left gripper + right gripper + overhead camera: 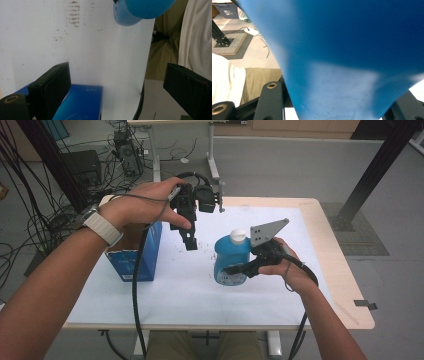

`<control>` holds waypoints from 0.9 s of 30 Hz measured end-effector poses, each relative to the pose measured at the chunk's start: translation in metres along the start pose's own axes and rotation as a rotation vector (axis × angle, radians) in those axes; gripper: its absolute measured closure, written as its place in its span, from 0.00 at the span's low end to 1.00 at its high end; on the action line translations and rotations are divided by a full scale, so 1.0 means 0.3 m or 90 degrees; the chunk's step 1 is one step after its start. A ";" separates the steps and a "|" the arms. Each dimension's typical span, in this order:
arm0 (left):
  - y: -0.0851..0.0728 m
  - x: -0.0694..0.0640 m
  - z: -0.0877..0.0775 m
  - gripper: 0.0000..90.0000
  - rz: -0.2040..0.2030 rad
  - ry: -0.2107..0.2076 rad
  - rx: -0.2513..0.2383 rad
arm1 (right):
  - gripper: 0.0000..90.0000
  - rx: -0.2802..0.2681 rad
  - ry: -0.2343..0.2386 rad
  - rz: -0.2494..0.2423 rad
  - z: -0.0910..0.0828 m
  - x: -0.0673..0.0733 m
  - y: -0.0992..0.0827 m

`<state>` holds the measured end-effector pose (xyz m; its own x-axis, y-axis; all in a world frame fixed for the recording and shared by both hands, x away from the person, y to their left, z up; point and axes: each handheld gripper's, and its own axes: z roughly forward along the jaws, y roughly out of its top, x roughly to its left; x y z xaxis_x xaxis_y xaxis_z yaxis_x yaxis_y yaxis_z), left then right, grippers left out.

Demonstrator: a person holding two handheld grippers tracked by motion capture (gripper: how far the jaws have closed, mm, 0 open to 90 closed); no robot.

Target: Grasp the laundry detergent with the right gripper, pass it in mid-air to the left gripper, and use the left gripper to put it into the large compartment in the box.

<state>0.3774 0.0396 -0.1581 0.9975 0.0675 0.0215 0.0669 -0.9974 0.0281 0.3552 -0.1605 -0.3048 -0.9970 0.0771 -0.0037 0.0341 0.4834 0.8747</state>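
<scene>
Bottle in my right tool, left tool hanging free above the counter.

My right tool (234, 269) is clamped on the lower body of the blue bottle (231, 256), white cap (239, 236) up, the bottle just above the white counter (190, 290) near its middle. My left tool (190, 241) points down with its 2 jaws wide apart and nothing between them, near the blue box (145, 257) at the counter's left. The risk, as I judge it: the grip sits low on a rounded, smooth body, so the top-heavy bottle could swing or slide out if I tilt it. Bringing the left tool in fast could also knock the cap.
</scene>
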 end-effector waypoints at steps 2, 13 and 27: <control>0.003 -0.007 -0.004 0.09 0.002 -0.005 -0.001 | 0.49 0.002 0.003 -0.004 0.005 -0.002 0.005; 0.013 -0.013 -0.002 0.08 -0.004 -0.015 -0.008 | 0.49 0.015 0.021 -0.010 0.044 -0.021 0.023; 0.019 -0.013 0.001 0.08 -0.003 -0.021 -0.027 | 0.49 0.023 0.034 -0.008 0.085 -0.042 0.035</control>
<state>0.3738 0.0335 -0.1584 0.9974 0.0707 -0.0112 0.0713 -0.9949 0.0708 0.3700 -0.1342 -0.3080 -0.9996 0.0248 0.0116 0.0227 0.5149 0.8569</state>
